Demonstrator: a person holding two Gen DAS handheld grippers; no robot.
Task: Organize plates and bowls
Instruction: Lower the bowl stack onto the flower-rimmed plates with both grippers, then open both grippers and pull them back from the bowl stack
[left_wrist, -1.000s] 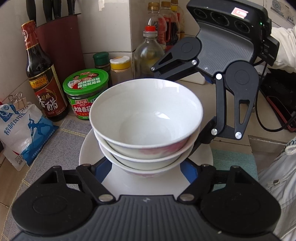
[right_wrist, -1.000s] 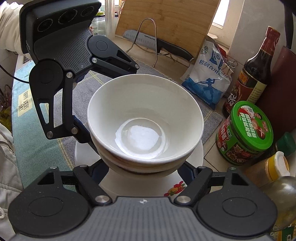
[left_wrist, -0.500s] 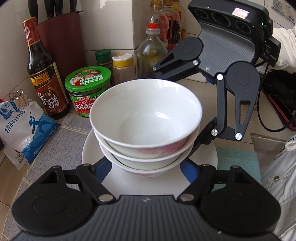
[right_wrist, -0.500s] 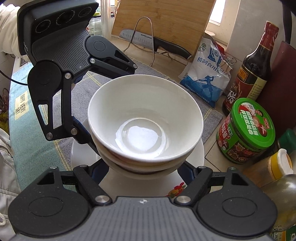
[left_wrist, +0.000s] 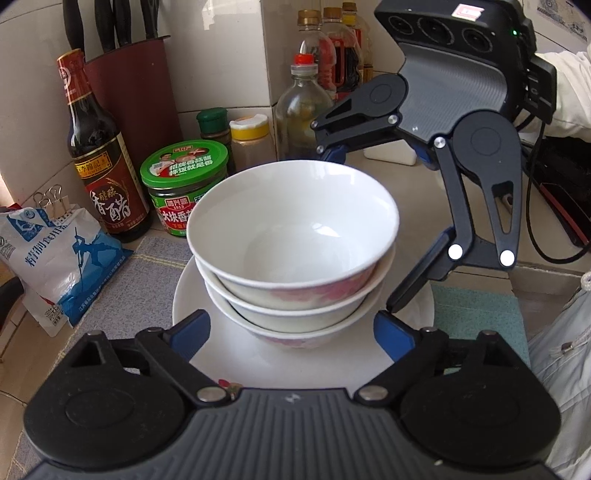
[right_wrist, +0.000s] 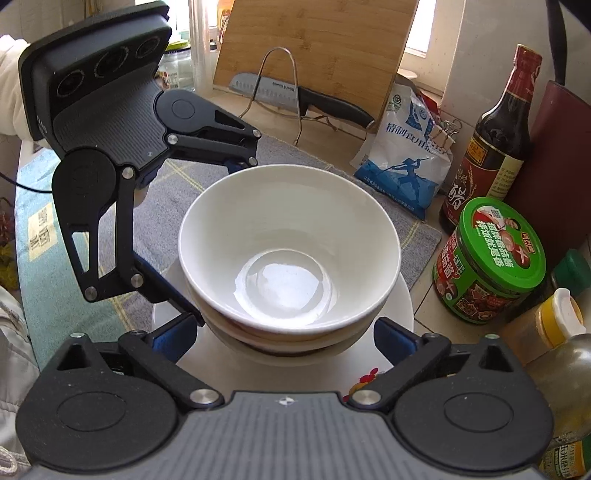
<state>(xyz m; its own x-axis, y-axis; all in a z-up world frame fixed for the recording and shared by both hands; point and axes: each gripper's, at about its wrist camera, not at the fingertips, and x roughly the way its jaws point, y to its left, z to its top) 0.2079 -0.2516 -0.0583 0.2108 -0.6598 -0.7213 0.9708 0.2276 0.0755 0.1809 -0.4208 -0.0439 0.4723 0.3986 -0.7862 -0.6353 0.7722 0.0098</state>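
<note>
Well, from where I stand the stacking looks all but finished. Three white bowls (left_wrist: 293, 254) sit nested one inside another, and the whole nest rests on a white plate (left_wrist: 207, 295) with a small red flower pattern at its near rim. The plate lies on a grey woven mat (right_wrist: 177, 177) on the worktop (left_wrist: 417, 177), just beside a green-lidded jar (left_wrist: 183, 186) and a dark vinegar bottle (left_wrist: 98, 162), with a blue salt bag (left_wrist: 61, 258) off to one side.

Both tools flank the pile from opposite sides. The left hand-held gripper (left_wrist: 291, 330) has its blue pads standing off either side of the lowest bowl, jaws opening, nothing pressed between them. The right hand-held gripper (right_wrist: 284, 338) is the same: jaws opening wide, pads clear of the bowls, so the stack stands released and on its own.

As I judge it, the gathering is done: bowls together, plate beneath, stack upright and fairly even, though the top bowl sits a touch off-centre. I see no stray plate or bowl in either view, so what remains, if anything, is drawing both tools back without nudging the pile, or moving the whole set to a storage place that I cannot see here.
</note>
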